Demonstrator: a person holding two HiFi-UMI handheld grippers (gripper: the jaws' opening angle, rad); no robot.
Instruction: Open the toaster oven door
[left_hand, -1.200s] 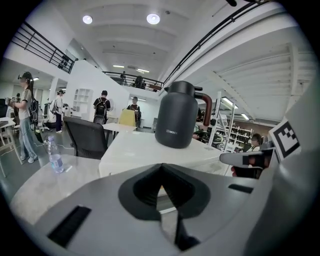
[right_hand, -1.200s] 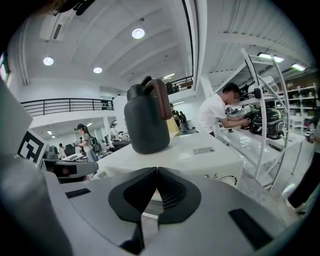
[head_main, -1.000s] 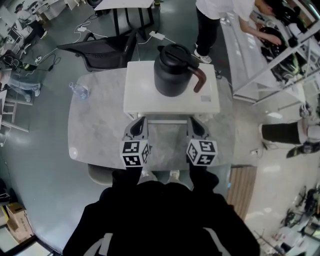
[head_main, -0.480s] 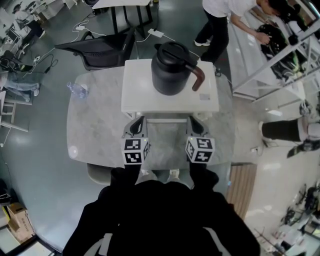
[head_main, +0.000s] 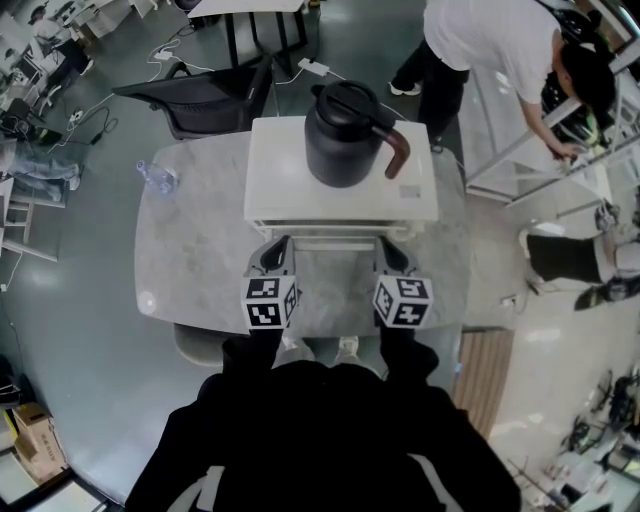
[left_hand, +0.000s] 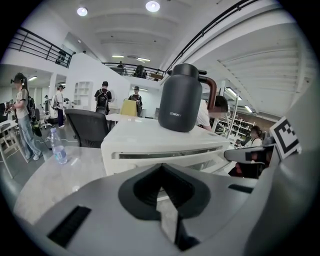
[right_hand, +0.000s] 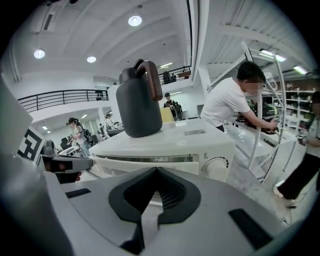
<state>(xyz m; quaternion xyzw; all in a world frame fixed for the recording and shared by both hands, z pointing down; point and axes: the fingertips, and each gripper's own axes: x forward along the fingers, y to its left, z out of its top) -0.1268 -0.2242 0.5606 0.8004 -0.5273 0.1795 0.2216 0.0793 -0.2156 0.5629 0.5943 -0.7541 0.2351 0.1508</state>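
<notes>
A white toaster oven (head_main: 340, 195) stands on the grey marble table (head_main: 200, 250), its front facing me, with a black jug (head_main: 345, 135) on top. Its door looks shut. The long handle slot (left_hand: 165, 152) runs across the top of the door, and a round knob (right_hand: 217, 166) sits at the right end of the front. My left gripper (head_main: 272, 260) and right gripper (head_main: 395, 258) hover side by side just short of the oven front, touching nothing. Both are shut and empty, as the left gripper (left_hand: 161, 167) and right gripper (right_hand: 156, 171) also show in their own views.
A water bottle (head_main: 158, 178) lies at the table's far left. A black office chair (head_main: 200, 100) stands behind the table. A person in a white shirt (head_main: 500, 50) bends over a metal rack (head_main: 540, 140) at the back right.
Both grippers have stayed almost where they were. The person at the back right has walked further into view and bent over the rack.
</notes>
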